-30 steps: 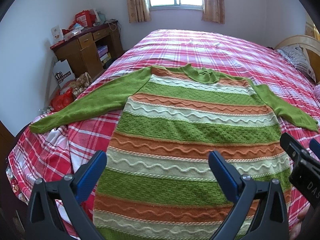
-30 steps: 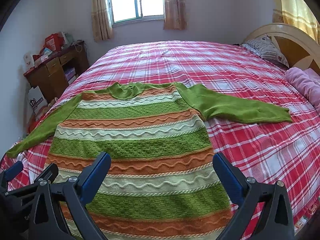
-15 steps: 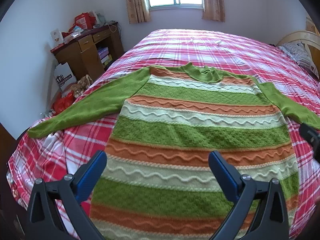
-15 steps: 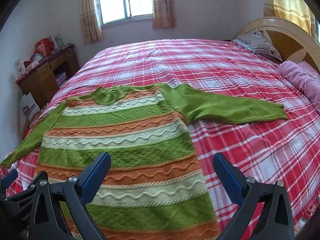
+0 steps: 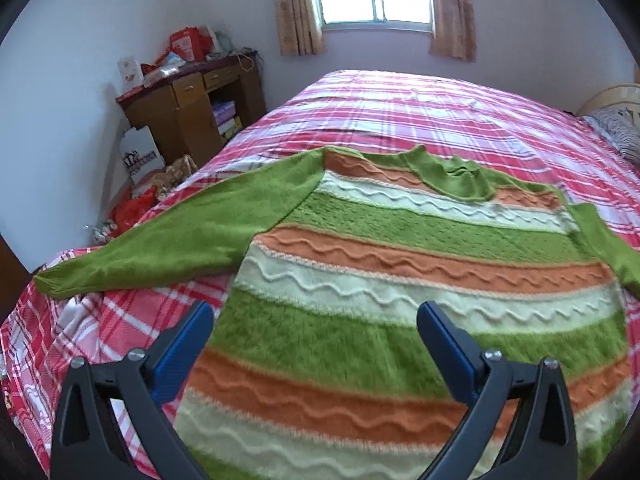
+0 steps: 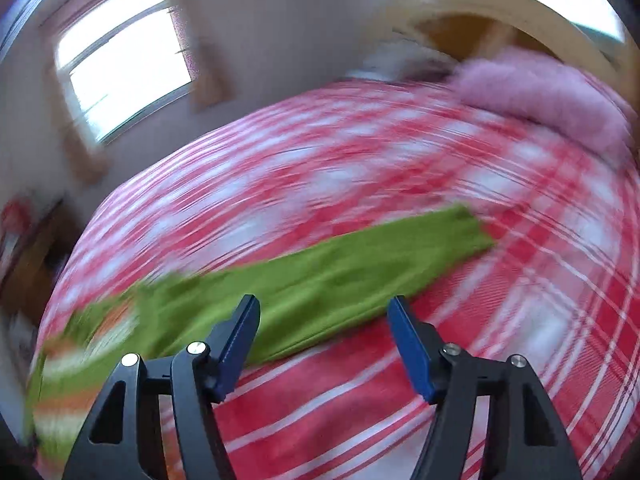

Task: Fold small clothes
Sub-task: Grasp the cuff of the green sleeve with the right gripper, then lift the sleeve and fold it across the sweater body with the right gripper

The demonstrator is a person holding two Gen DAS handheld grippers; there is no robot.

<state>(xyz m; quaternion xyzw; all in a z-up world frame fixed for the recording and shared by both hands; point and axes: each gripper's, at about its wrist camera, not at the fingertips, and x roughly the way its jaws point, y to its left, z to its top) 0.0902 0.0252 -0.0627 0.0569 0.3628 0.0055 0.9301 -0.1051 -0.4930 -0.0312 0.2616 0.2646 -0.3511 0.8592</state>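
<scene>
A striped sweater (image 5: 400, 280) in green, orange and cream lies flat on the bed, neck toward the window, both sleeves spread out. My left gripper (image 5: 316, 316) hovers open above the sweater's lower left body, with nothing between its blue pads. The left sleeve (image 5: 168, 240) stretches toward the bed's left edge. In the blurred right wrist view, my right gripper (image 6: 324, 312) hangs above the green right sleeve (image 6: 340, 276); its jaws are closing, and the pads do not press on the cloth.
The bed is covered by a red plaid sheet (image 5: 420, 112). A wooden desk (image 5: 192, 108) with clutter and bags stands by the left wall. A pink blanket (image 6: 540, 92) and a wooden headboard (image 6: 500, 8) lie at the right.
The right gripper swung fast to the right, from over the sweater's body to over the right sleeve, rolled, and its jaws narrowed. The left gripper moved closer in over the sweater's left side.
</scene>
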